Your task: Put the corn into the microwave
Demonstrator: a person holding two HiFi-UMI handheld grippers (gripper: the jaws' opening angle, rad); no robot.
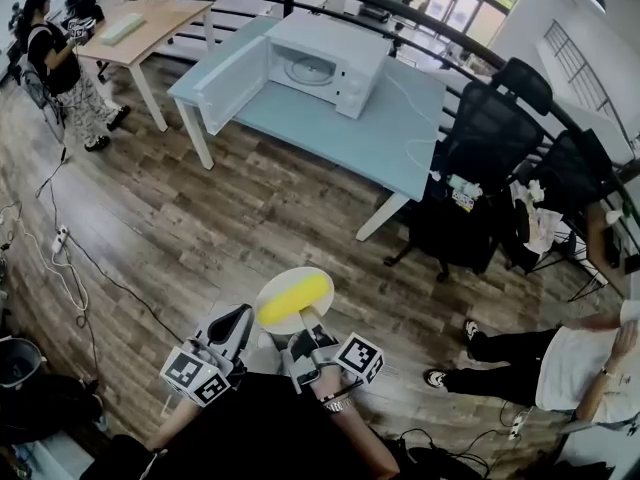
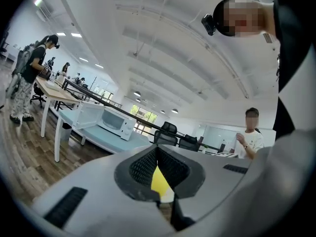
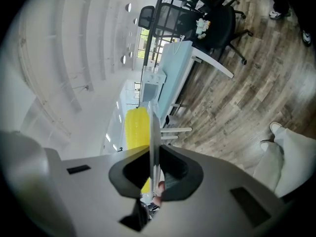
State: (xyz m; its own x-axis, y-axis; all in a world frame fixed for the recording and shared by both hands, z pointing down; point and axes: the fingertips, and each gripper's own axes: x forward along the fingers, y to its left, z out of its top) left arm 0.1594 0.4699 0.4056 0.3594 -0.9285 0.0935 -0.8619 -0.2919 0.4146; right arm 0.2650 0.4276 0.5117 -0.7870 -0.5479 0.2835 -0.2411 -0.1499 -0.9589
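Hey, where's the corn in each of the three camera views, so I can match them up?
Head view: corn low centre, on a white plate.
Left gripper view: corn a yellow sliver behind the jaws' gap, bottom centre.
Right gripper view: corn left of centre, beside the plate's edge.
Shared landmark: the pale blue table.

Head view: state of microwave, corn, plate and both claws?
Microwave: on the table, door open, no food inside.
Corn: lying on the plate, not yet in the microwave.
Plate: held in the air above the floor.
Right claw: shut on the plate rim.
Left claw: shut, tips together, gripping nothing.
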